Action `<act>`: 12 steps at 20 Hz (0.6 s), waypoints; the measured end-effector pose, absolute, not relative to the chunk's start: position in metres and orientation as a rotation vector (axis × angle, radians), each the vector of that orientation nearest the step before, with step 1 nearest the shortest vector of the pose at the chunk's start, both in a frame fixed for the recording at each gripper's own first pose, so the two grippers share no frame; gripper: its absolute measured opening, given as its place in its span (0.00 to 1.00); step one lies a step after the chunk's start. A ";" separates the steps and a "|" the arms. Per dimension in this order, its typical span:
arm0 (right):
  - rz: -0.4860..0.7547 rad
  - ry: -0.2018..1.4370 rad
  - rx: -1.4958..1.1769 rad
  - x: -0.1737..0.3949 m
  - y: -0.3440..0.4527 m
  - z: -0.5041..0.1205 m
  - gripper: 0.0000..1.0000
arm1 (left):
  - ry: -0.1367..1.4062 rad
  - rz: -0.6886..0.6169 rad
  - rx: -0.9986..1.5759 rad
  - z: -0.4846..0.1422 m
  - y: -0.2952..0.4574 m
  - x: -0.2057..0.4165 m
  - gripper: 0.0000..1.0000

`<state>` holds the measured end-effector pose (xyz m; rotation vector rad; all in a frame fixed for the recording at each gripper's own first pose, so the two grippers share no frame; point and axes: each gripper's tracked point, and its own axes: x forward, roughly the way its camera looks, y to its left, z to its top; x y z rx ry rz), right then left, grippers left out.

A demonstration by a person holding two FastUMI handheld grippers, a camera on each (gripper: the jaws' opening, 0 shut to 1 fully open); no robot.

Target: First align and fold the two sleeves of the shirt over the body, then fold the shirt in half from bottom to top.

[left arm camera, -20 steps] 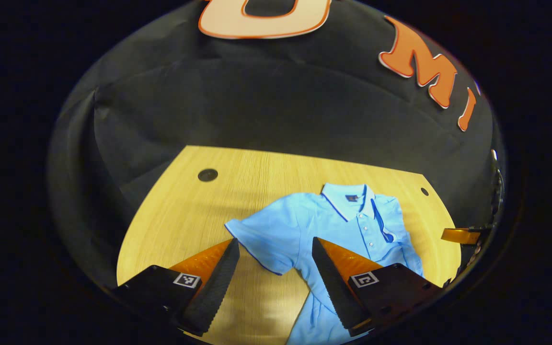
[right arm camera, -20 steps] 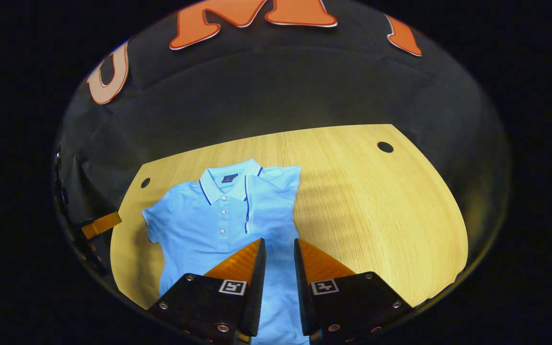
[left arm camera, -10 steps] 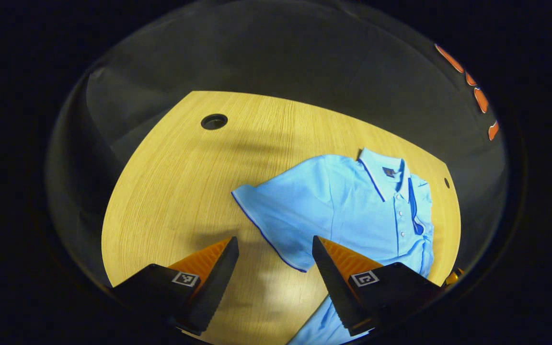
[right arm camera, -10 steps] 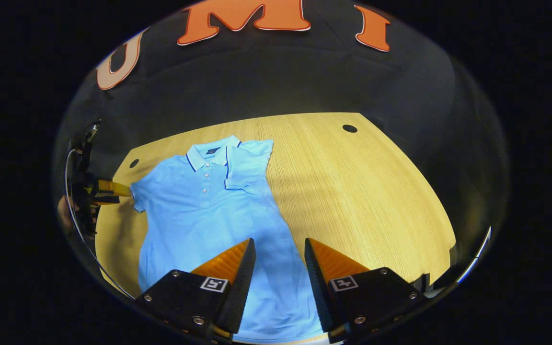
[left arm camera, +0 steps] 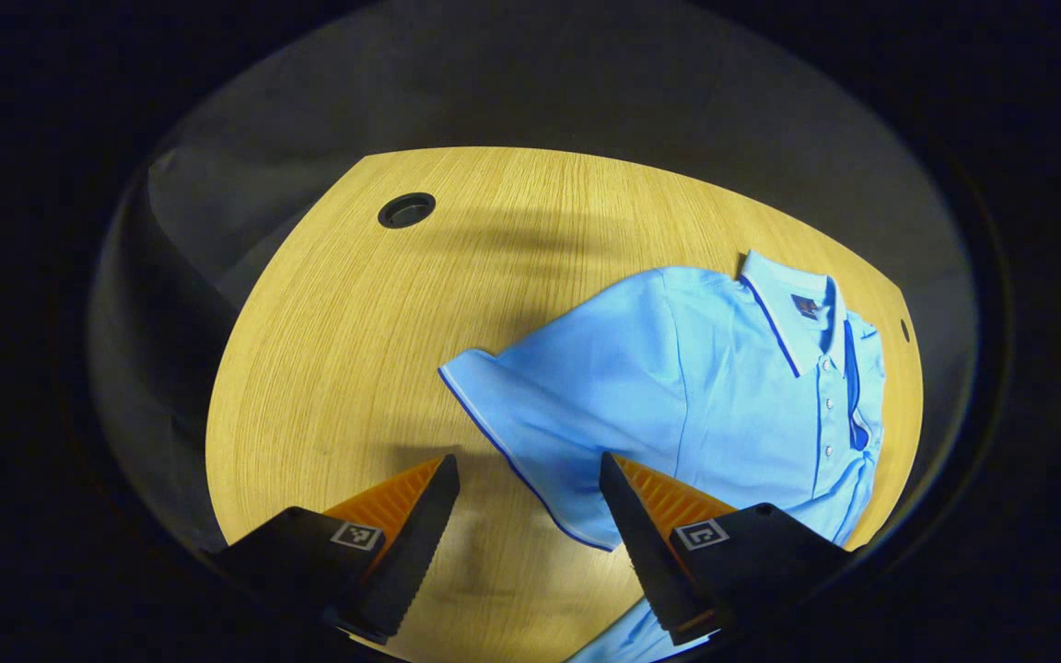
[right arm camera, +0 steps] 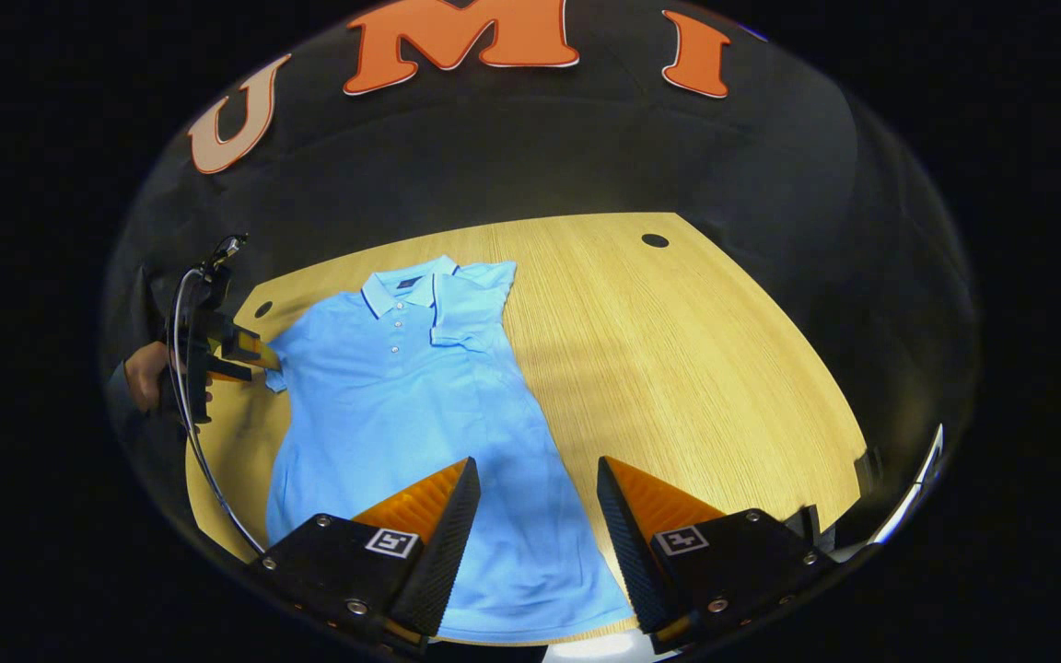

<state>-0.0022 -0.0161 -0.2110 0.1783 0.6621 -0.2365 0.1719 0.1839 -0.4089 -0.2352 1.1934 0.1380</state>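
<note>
With the shirt (right arm camera: 420,405) flat on the table (right arm camera: 678,368), one sleeve folded over, both grippers' jaws apart, the left gripper (left arm camera: 526,516) should pinch the flat sleeve (left arm camera: 530,414) at its hem, seemingly just ahead, and fold it squarely over the body.

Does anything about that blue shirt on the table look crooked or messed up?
Nothing is damaged. The shirt looks lopsided: one sleeve is folded over the chest, while the other sleeve is spread flat on the table, just ahead of the open left gripper.
</note>
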 end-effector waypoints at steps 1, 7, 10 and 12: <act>-0.239 0.665 0.182 -0.006 -0.018 -0.212 0.78 | 1.202 0.139 -0.217 -0.411 0.184 0.172 0.99; -0.272 0.686 0.217 -0.031 -0.029 -0.225 0.78 | 1.181 0.153 -0.230 -0.409 0.178 0.183 0.94; -0.285 0.691 0.248 -0.039 -0.034 -0.229 0.74 | 1.160 0.123 -0.233 -0.412 0.168 0.192 0.59; -0.290 0.691 0.248 -0.043 -0.037 -0.231 0.78 | 1.147 0.100 -0.240 -0.409 0.165 0.193 0.15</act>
